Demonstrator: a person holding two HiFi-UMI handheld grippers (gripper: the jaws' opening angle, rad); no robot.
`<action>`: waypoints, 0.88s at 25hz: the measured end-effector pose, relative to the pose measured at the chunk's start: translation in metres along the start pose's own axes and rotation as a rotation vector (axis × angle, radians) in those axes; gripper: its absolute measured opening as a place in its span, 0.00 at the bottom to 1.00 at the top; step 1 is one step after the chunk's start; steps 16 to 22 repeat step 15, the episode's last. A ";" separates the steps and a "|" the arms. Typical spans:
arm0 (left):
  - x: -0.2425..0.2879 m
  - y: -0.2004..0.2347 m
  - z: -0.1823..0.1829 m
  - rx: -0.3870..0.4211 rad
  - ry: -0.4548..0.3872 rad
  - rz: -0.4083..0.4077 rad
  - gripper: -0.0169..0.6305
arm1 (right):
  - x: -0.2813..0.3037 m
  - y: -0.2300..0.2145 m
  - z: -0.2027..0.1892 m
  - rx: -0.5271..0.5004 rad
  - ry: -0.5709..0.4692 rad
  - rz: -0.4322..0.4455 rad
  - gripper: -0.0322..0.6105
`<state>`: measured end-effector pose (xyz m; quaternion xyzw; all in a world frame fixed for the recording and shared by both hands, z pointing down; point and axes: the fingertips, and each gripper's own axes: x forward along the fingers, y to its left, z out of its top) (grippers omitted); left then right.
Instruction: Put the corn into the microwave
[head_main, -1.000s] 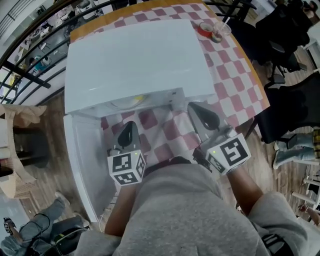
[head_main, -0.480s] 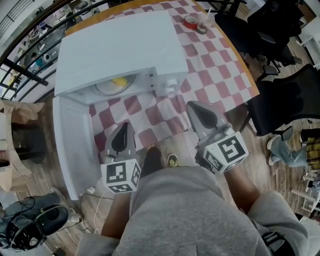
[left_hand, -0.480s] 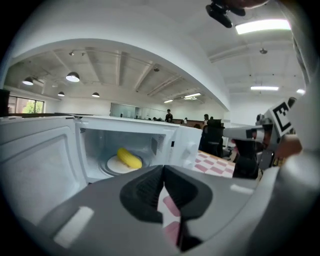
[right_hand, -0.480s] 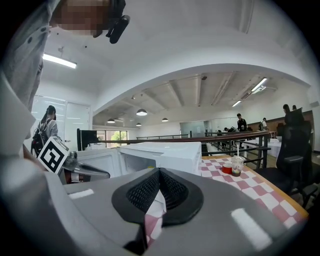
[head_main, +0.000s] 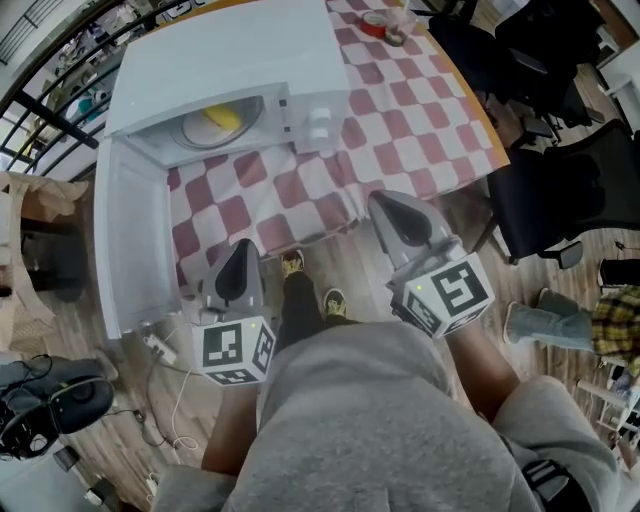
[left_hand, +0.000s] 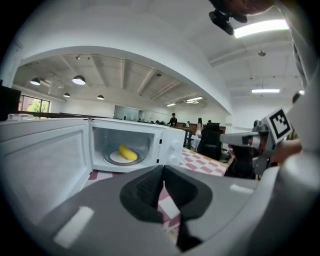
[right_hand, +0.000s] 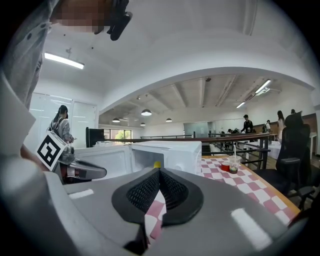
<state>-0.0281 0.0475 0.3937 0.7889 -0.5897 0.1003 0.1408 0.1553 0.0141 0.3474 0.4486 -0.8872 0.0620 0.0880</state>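
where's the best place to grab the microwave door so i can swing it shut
Pinch the microwave door at its free vertical edge, the end nearest you, far from the hinge. It stands wide open with that edge toward the left claw, so coming straight in from your side looks best.

Likely an open office: swivel chairs (head_main: 565, 190), railing (right_hand: 235, 142), rows of ceiling lamps (left_hand: 78, 80).

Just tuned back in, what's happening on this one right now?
The corn already lies on the turntable plate inside the microwave, whose door stands wide open. The person holds both grippers at the near edge of the table, touching nothing. The left gripper and the right gripper are each shut with nothing between the jaws. The door is not yet closed.
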 end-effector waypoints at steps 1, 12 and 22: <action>-0.004 -0.003 -0.002 -0.008 -0.002 -0.002 0.04 | -0.005 0.000 -0.001 0.002 -0.003 0.001 0.05; -0.020 -0.014 0.004 -0.049 -0.036 0.005 0.04 | -0.025 0.003 0.002 0.010 -0.033 0.021 0.05; -0.021 -0.017 0.007 -0.048 -0.040 0.003 0.04 | -0.027 0.000 0.003 0.008 -0.037 0.019 0.05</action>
